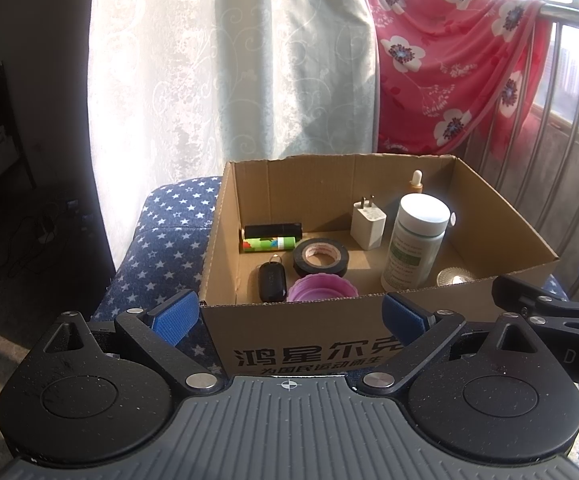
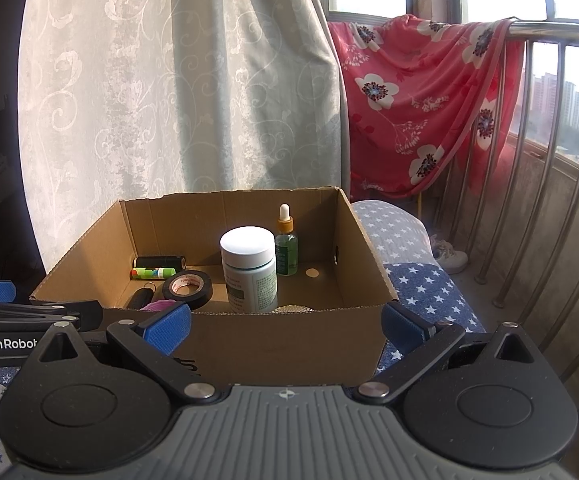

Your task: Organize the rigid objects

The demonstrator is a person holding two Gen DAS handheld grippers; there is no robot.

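Note:
An open cardboard box [image 1: 369, 184] [image 2: 361, 224] rests on a star-print cushion. Inside stand a white-capped pill bottle [image 1: 415, 240] [image 2: 249, 268], a white charger plug [image 1: 367, 220] and a green dropper bottle [image 2: 286, 246]. A roll of black tape [image 1: 320, 258] [image 2: 187, 286], a black key fob [image 1: 271, 280], a purple lid [image 1: 321, 288], a black tube [image 1: 273, 230], a green patterned tube [image 1: 267, 244] and a small glass dish [image 1: 455, 278] lie on the box floor. My left gripper [image 1: 289, 316] is open in front of the box's near wall, holding nothing. My right gripper [image 2: 287, 322] is open too, also just short of the near wall.
The blue star-print cushion [image 1: 165, 236] [image 2: 421, 280] carries the box. A pale curtain [image 2: 177, 100] hangs behind, and a red floral cloth [image 1: 449, 64] drapes over a metal railing [image 2: 561, 168] at the right. A white shoe [image 2: 449, 256] lies on the floor by the railing.

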